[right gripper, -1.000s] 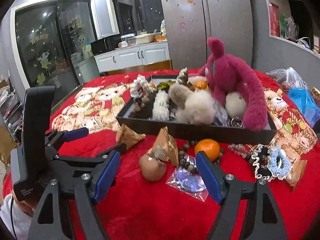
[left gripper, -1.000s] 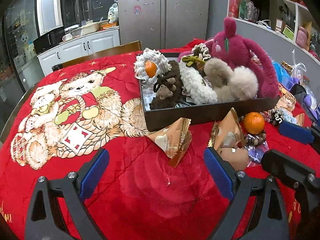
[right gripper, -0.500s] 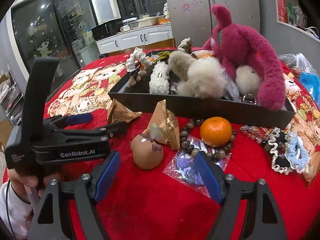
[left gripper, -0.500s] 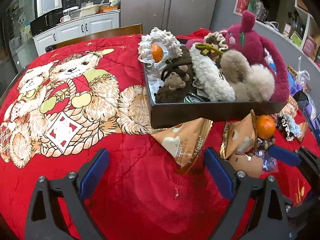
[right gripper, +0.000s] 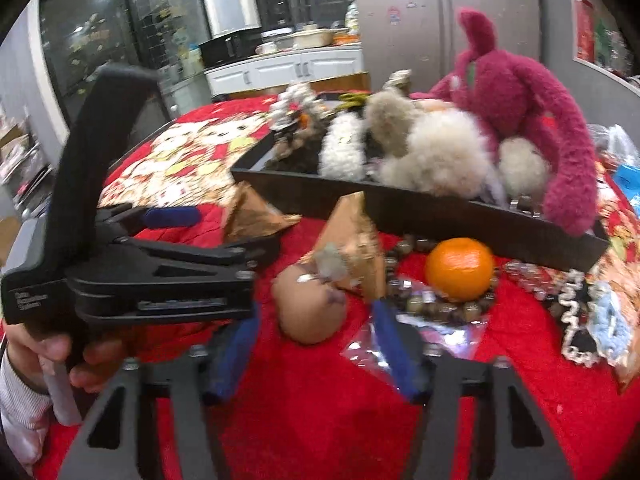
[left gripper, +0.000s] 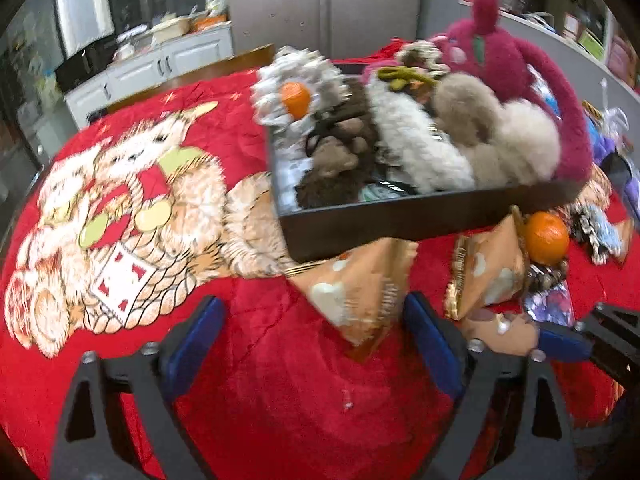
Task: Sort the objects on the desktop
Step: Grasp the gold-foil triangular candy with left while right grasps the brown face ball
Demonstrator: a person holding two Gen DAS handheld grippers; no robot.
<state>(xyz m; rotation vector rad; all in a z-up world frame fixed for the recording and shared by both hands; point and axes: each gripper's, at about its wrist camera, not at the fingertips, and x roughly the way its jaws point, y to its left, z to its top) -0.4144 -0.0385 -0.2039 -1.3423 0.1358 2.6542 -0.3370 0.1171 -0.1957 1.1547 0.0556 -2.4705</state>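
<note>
A dark tray [left gripper: 400, 220] [right gripper: 440, 212] full of plush toys stands on the red cloth. In front of it lie two orange snack packets [left gripper: 360, 292] [left gripper: 488, 272], a brown round toy [right gripper: 310, 304], an orange [right gripper: 460, 274] and a bead bracelet [right gripper: 440, 308]. My left gripper [left gripper: 316, 332] is open, with the near snack packet between its fingertips, just above the cloth. My right gripper [right gripper: 316, 340] is open, its fingers on either side of the brown round toy. The left gripper's body also shows in the right wrist view [right gripper: 140, 272].
A magenta plush rabbit [left gripper: 520, 80] [right gripper: 520, 100] leans over the tray's right side. A clear plastic bag [right gripper: 384, 344] and crocheted pieces [right gripper: 592, 328] lie to the right. A bear print covers the cloth [left gripper: 120, 220] at left. Kitchen cabinets and a fridge stand behind.
Both grippers have moved forward and down. The left one has closed in on the near snack packet, the right one on the brown round toy. The right fingers stand closer together than before.
</note>
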